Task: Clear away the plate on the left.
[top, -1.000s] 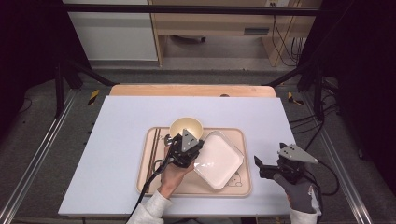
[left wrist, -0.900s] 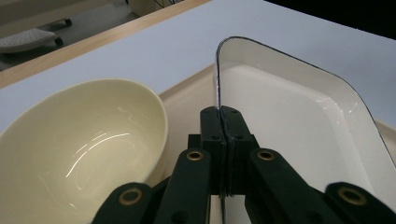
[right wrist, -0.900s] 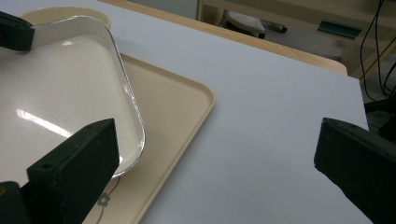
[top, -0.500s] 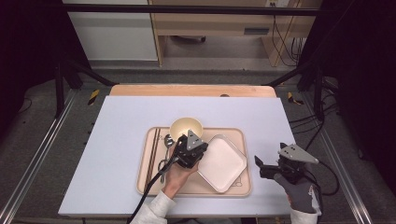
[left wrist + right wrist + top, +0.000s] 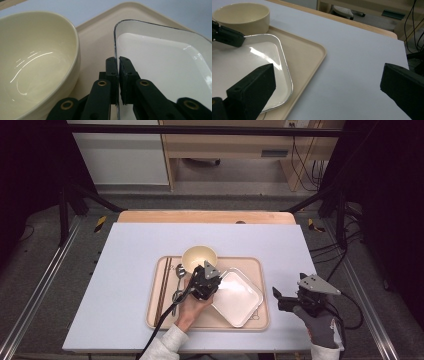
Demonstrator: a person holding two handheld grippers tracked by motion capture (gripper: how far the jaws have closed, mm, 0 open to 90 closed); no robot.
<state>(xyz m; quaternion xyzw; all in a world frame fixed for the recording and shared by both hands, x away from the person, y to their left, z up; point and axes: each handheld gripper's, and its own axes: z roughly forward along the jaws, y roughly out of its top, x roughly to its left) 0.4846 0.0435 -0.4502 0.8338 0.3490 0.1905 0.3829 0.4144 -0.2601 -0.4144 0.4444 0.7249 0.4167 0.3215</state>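
Note:
A white square plate [image 5: 239, 296] lies on the right half of a beige tray [image 5: 252, 266]. My left gripper [image 5: 214, 281] is shut on the plate's left rim; in the left gripper view the rim [image 5: 115, 37] runs between the closed jaws of the left gripper [image 5: 118, 62]. A cream bowl [image 5: 199, 256] stands just behind and to the left of that gripper, and it fills the left side as the bowl [image 5: 32, 65]. My right gripper [image 5: 279, 302] hovers open off the tray's right edge, with nothing between the jaws of the right gripper [image 5: 327, 82]. The plate [image 5: 244, 62] is to its left.
A metal spoon [image 5: 178, 282] and a pair of chopsticks [image 5: 163, 285] lie along the tray's left side. The tray sits on a pale blue table top [image 5: 125, 270]. A wooden edge [image 5: 200, 216] borders the table's far side.
The plate has come down a little and looks flatter on the tray. My left gripper has shifted slightly right with it. The right gripper has stayed put.

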